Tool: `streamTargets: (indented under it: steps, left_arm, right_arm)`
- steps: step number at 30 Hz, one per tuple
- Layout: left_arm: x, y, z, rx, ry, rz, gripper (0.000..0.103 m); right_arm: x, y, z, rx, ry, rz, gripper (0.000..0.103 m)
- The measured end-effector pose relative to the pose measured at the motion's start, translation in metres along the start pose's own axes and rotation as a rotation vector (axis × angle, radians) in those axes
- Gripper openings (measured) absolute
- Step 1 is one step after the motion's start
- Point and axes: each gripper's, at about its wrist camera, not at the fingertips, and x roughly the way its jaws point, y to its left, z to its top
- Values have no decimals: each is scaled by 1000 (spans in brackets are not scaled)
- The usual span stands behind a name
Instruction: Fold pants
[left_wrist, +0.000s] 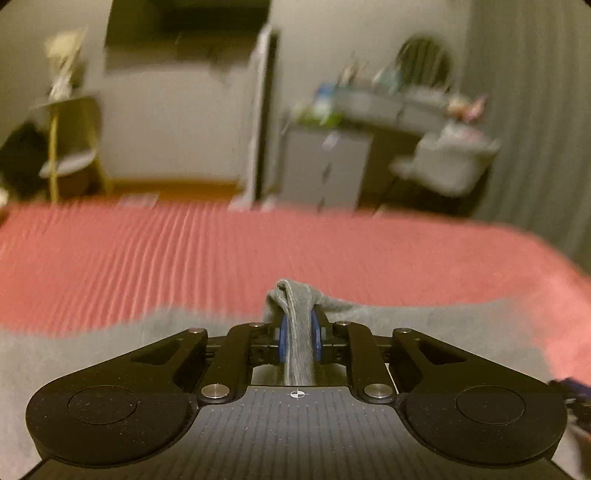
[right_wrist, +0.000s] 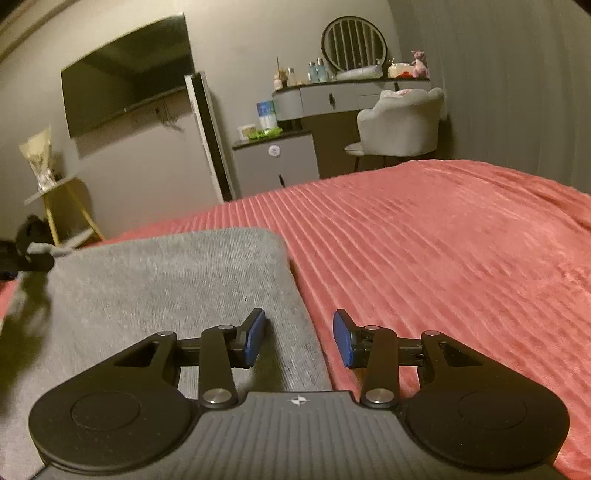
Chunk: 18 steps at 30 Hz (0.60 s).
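Grey pants lie folded flat on a red ribbed bedspread. My right gripper is open and empty, its blue pads straddling the pants' right edge just above the cloth. My left gripper is shut on a bunched fold of the grey pants, with cloth sticking up between its blue pads. The rest of the pants spreads grey below and beside it. The left gripper also shows small at the far left of the right wrist view, holding the pants' far corner.
The bedspread stretches ahead to the bed's far edge. Beyond it stand a wall TV, a small grey cabinet, a vanity desk with a round mirror, a grey chair and a yellow side table.
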Motion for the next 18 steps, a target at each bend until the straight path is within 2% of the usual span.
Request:
streamTargets:
  steps: [1, 2, 4, 5, 9, 11, 13, 15, 16, 17, 18]
  left_arm:
    - [16, 1, -8, 1, 57, 37, 26]
    - [19, -3, -16, 23, 48, 60, 30]
    - [14, -19, -22, 131, 2, 154, 55]
    - [8, -25, -19, 139, -4, 188, 56]
    - [-27, -9, -6, -27, 35, 101, 56]
    - [-43, 3, -11, -78, 76, 45, 63]
    - [-52, 9, -23, -97, 134, -12, 76]
    - [-50, 11, -41, -75, 200, -38, 75]
    - [-44, 9, -51, -31, 238, -6, 69]
    - [-40, 4, -58, 32, 210, 13, 70]
    - [-41, -4, -65, 118, 174, 38, 71]
  right_arm:
    - [4, 1, -1, -5, 20, -4, 46]
    - [8, 3, -2, -23, 40, -19, 47]
    - [9, 8, -5, -73, 42, -32, 48]
    - [8, 11, -5, -96, 32, -35, 48]
    - [7, 9, -4, -89, 41, -35, 50]
    - [6, 5, -1, -56, 39, -26, 50]
    - [1, 4, 0, -38, 19, -13, 50]
    - [-4, 5, 1, -39, -5, 20, 50]
    - [-7, 8, 1, -52, -13, 38, 50]
    - [-9, 12, 0, -71, -18, 49, 50]
    - [-10, 17, -1, -98, -16, 56, 55]
